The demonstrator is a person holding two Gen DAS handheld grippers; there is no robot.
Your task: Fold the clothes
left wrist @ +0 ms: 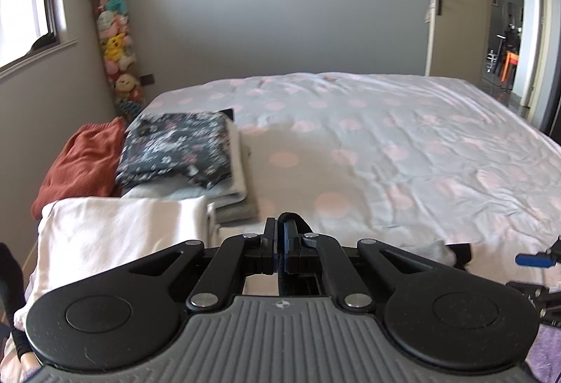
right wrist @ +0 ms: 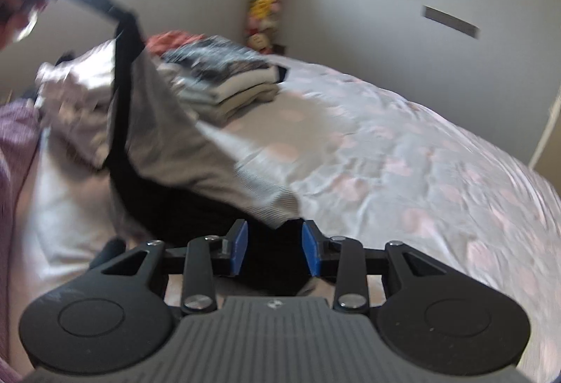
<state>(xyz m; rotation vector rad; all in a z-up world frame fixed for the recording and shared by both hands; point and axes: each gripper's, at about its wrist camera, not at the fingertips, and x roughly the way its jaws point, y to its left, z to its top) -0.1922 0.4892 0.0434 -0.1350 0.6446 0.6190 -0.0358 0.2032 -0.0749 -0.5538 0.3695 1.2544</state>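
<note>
While the left gripper (left wrist: 282, 236) stays out of the pile and pinches a black strap-like edge of the garment between closed pads, the right gripper (right wrist: 275, 248) has its blue pads parted, dark fabric between them but not pinched. The grey-and-black garment (right wrist: 196, 151) drapes from the left hold down onto the polka-dot bedsheet (left wrist: 385, 137), just beside the folded stack (left wrist: 182, 151). Best move, judging by this: lay the hem flat, keep the left edge taut, smooth wrinkles before folding. Right view is blurred; the garment's type is unclear.
</note>
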